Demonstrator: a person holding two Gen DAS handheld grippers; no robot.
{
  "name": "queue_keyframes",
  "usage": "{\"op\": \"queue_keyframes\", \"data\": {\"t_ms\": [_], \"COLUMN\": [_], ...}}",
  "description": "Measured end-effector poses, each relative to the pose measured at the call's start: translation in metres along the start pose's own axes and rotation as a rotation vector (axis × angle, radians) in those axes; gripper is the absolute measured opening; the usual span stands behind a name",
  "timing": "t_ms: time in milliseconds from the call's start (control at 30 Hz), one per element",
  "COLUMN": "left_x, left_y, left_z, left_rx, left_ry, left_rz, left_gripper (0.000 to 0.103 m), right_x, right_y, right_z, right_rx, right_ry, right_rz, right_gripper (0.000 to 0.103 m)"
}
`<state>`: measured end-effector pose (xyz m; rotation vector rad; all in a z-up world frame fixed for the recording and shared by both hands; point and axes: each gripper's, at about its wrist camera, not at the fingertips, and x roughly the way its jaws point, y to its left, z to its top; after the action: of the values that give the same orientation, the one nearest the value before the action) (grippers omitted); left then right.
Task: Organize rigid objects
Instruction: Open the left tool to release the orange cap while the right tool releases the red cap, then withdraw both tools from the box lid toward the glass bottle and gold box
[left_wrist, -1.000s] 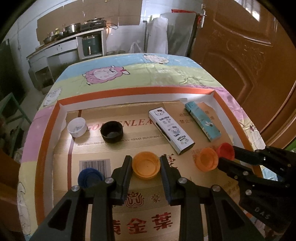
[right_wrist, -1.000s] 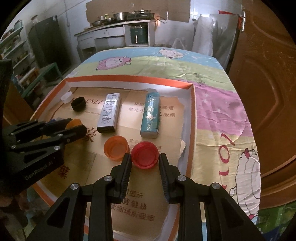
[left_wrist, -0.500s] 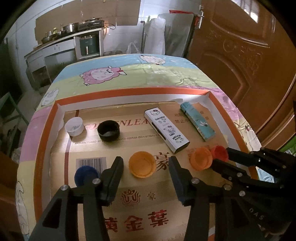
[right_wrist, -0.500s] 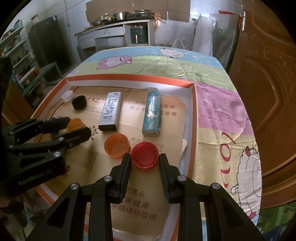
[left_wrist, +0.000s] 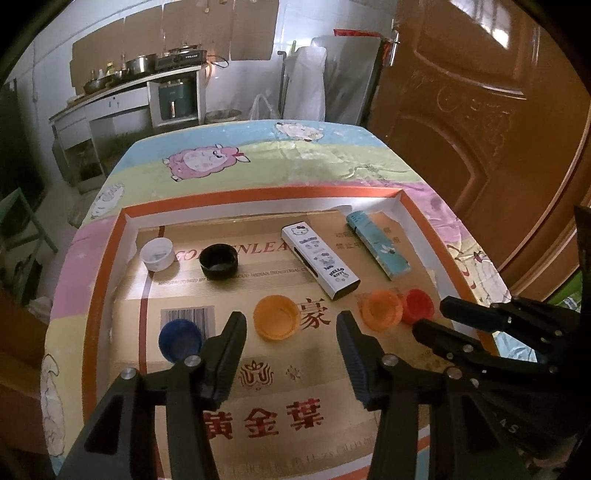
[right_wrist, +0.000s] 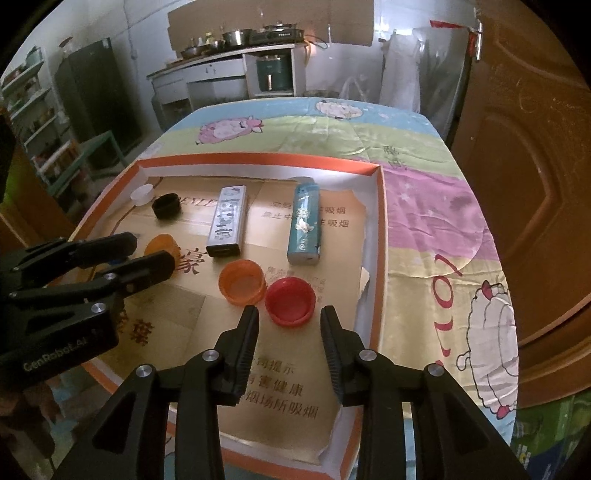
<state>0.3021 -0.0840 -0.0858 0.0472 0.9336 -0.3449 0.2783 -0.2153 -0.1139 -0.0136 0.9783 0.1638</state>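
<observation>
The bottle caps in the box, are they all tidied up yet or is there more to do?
Mostly done, it looks like: the yellow-orange plastic cap sits free between the wide-open left tongs, and the red plastic cap lies beside the orange cap; the right tongs have just been opening around it. Nothing is held. Whether the blue cap still needs moving, I can't tell.

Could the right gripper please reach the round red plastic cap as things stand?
Probably yes: the right gripper, jaws just opened, frames the red cap directly ahead; the touching orange cap sits outside the jaws.
</observation>
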Motion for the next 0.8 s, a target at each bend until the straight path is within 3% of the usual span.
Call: {"op": "queue_keyframes", "data": {"t_ms": [367,800], "left_x": [-0.030,-0.070], "left_y": [0.004,0.007], "left_z": [-0.010,-0.043], "left_rx": [-0.013,-0.023], "left_ry": [-0.039,-0.076], "left_rz": [-0.003,0.012], "left_gripper": [0.051,0.051], "right_x": [-0.024,-0.051], "right_y": [0.009,0.029], "right_z": [-0.009,-0.038], "right_rx": [0.008,0.021], "right_ry": [-0.027,-0.038], "right_rz": [0.003,0.010], "right_gripper": [0.036,0.036]}}
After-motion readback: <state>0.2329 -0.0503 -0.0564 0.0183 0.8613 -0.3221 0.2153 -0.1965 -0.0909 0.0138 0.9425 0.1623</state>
